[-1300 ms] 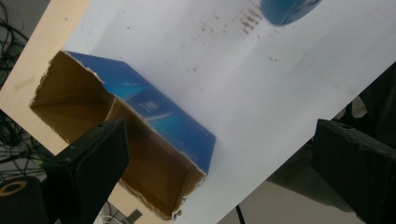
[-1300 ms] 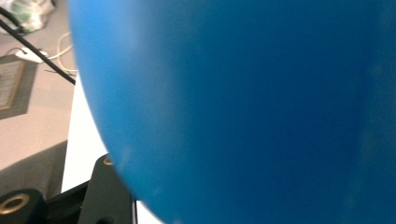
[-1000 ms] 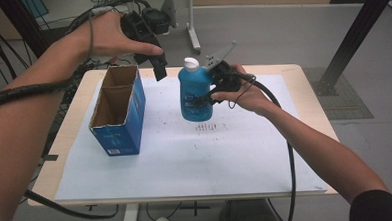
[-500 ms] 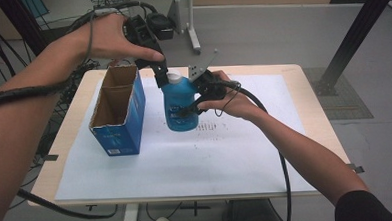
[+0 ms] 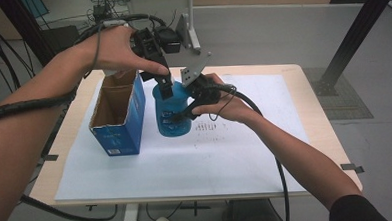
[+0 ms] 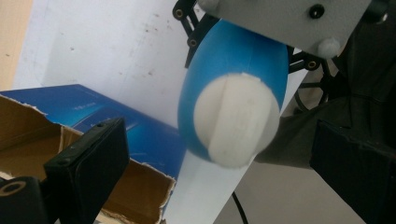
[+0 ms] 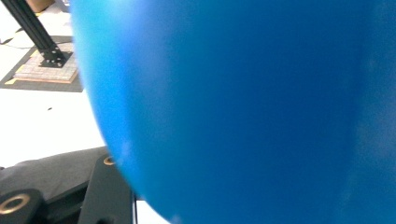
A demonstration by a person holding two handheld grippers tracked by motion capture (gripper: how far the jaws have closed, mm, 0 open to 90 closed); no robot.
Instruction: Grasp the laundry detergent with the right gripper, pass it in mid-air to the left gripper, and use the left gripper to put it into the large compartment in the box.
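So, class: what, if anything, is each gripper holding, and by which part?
The right gripper holds the blue bottle by its body. The left gripper holds nothing: its jaws stand open around the white cap.

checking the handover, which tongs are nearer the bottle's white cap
Left. The left tongs hang open right at the white cap, jaws either side; the right tongs grip the blue bottle lower, on its body.

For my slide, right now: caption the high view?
Right gripper holds blue bottle beside open box.
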